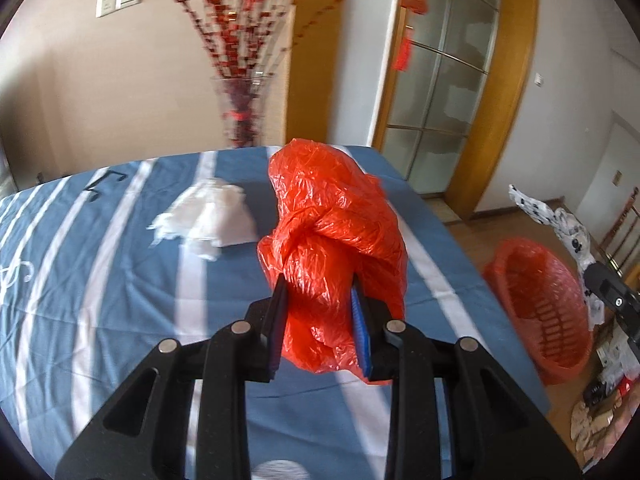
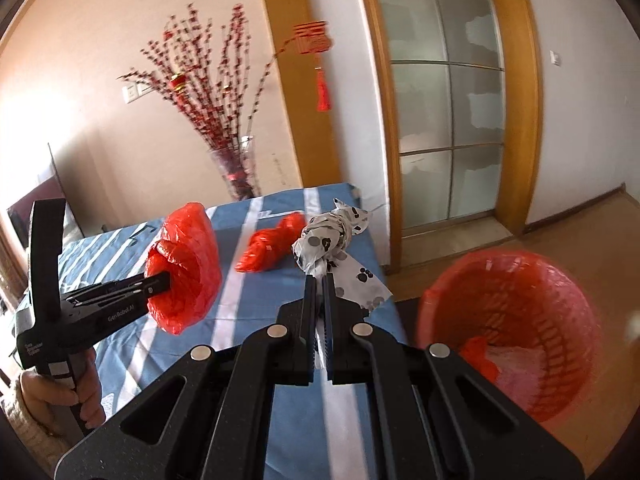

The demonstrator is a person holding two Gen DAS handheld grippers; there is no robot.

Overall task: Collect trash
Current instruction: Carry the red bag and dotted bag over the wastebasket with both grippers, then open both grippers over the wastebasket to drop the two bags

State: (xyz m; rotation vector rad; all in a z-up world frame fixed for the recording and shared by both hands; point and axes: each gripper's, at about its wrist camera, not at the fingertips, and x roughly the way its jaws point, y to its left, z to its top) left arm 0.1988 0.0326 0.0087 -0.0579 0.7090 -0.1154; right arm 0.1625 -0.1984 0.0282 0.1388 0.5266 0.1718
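Both grippers are loaded: our left gripper (image 1: 320, 292) clamps a knotted red bag (image 1: 332, 232) above the blue striped bedspread (image 1: 120, 280), and our right gripper (image 2: 319, 280) pinches a spotted white bag (image 2: 332, 240). We see another red bag (image 2: 272, 250) and a white bag (image 1: 208, 216) lying on the bedspread, and a red basket (image 2: 512, 320) on the floor beside it.
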